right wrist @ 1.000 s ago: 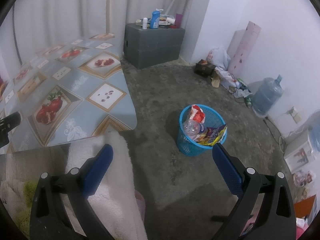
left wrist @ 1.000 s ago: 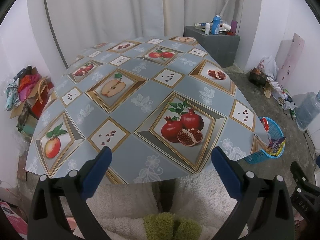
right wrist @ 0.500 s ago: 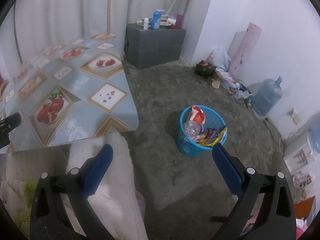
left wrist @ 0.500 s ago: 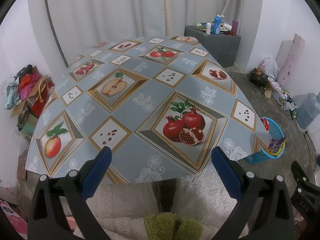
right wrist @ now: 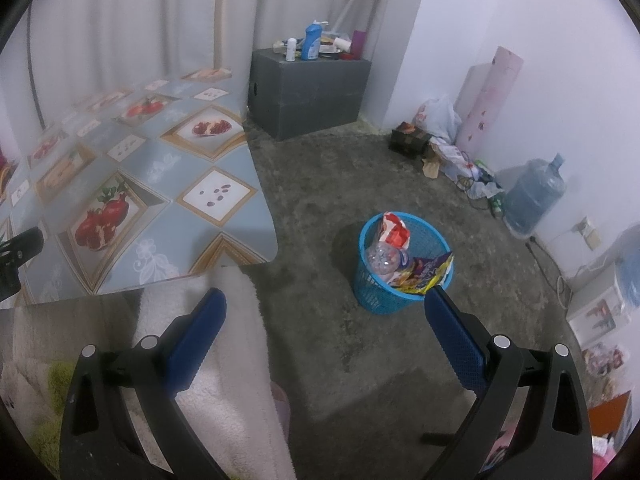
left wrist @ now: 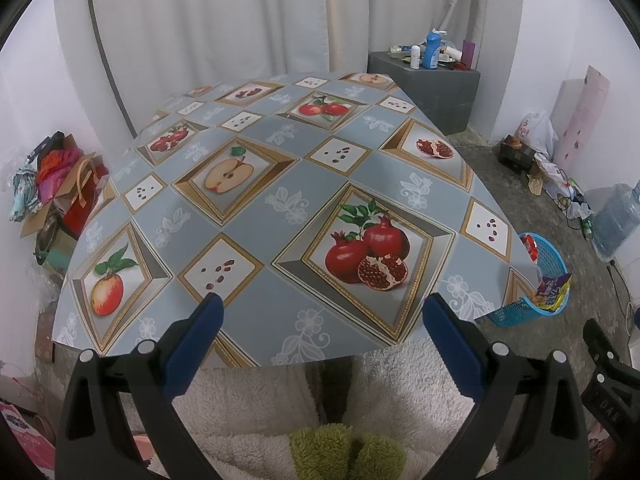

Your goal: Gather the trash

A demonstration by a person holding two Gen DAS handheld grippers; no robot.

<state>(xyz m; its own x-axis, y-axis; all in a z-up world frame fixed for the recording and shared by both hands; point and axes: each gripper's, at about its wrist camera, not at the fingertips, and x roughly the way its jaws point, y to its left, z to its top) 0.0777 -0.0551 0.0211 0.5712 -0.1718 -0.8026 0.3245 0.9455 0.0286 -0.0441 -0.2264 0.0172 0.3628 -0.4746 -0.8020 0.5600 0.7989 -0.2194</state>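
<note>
A blue plastic basket (right wrist: pixel 400 296) stands on the grey floor right of the table; it holds a clear bottle (right wrist: pixel 382 258), a red wrapper (right wrist: pixel 394 232) and a yellow-purple wrapper (right wrist: pixel 424 274). The basket also shows in the left wrist view (left wrist: pixel 524 312). My right gripper (right wrist: pixel 324 300) is open and empty, above the floor near the basket. My left gripper (left wrist: pixel 320 306) is open and empty, over the near edge of the table (left wrist: pixel 248 216), which has a fruit-print cloth with no loose items on it.
A grey box (right wrist: pixel 308 84) with bottles stands by the curtain. Bags and clutter (right wrist: pixel 440 144) and a water jug (right wrist: pixel 534 196) line the right wall. Bags (left wrist: pixel 56 184) sit left of the table. A white fleece lap (left wrist: pixel 320 400) lies below the grippers.
Both views have shifted slightly; the left gripper has edged a little forward toward the table. Both grippers stay open and empty.
</note>
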